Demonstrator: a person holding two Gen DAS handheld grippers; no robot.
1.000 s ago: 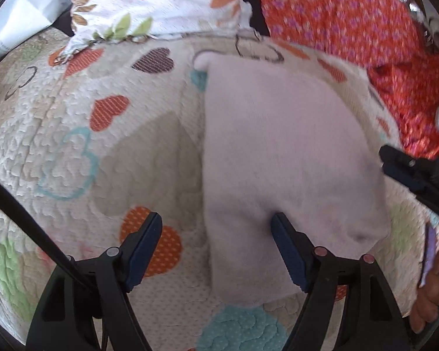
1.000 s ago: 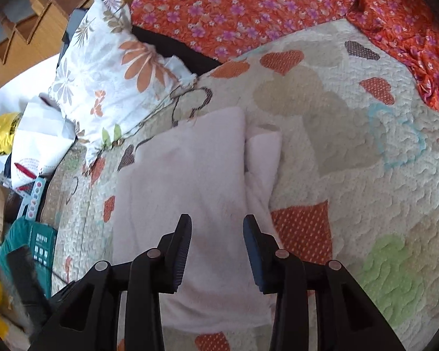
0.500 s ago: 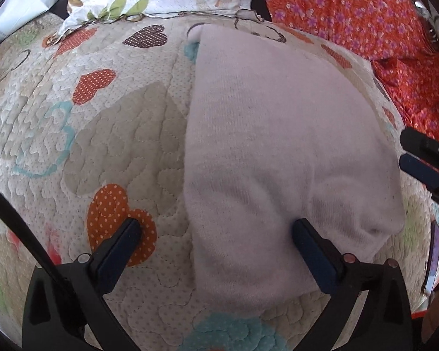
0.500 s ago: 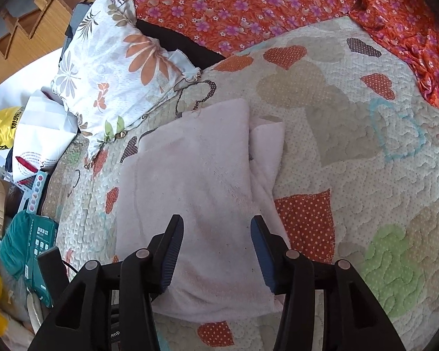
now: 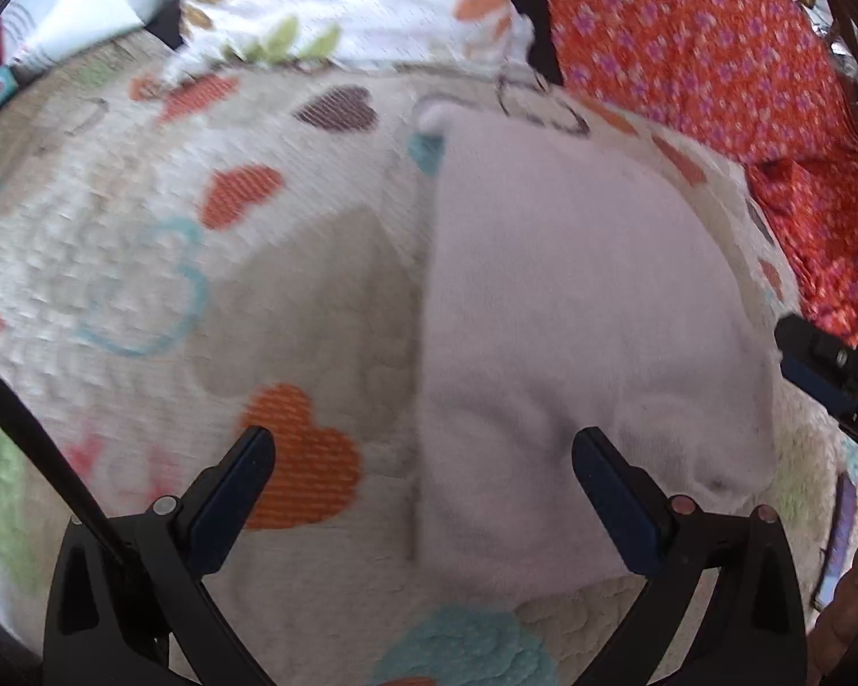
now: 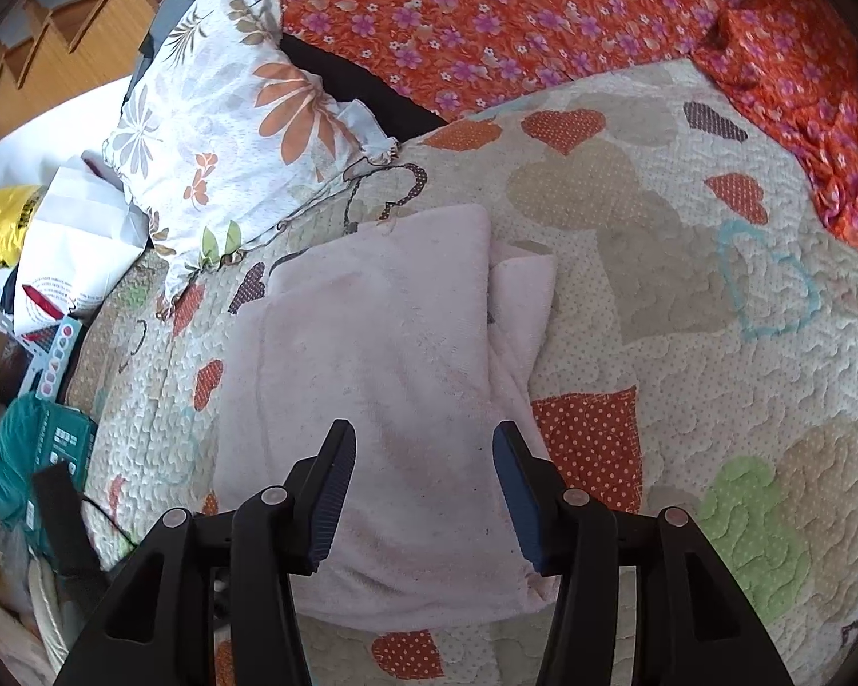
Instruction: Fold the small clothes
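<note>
1. A bed covered by a cream quilt (image 6: 686, 343) printed with hearts in orange, tan, teal and green fills most of both views.
2. An orange floral sheet (image 6: 515, 17) lies bunched along the far edge of the quilt and runs down its right side in the right wrist view.
3. A white pillow (image 6: 229, 114) with orange flowers and grey leaves rests at the far left corner of the quilt, its corner just beside the far end of the folded cloth.
4. The pale pink garment (image 6: 383, 389) lies flat on the quilt, folded into a long, roughly rectangular pad. A second, lower layer sticks out along its right edge in the right wrist view. In the left wrist view the same garment (image 5: 572, 314) sits right of centre, its left edge running straight up the frame; that view is blurred.
5. The left tongs (image 5: 423, 474) stand wide apart above the near left edge of the garment. One finger is over an orange heart on the quilt, the other over the pink cloth, and neither pad presses on anything.
6. The right tongs (image 6: 423, 469) hover over the near end of the garment with the jaws opening; the cloth lies beneath the gap, not pinched.
7. Clutter sits off the bed at the left: a white bag (image 6: 80, 240), a yellow bag (image 6: 0, 223) and a teal box (image 6: 57, 446).
</note>
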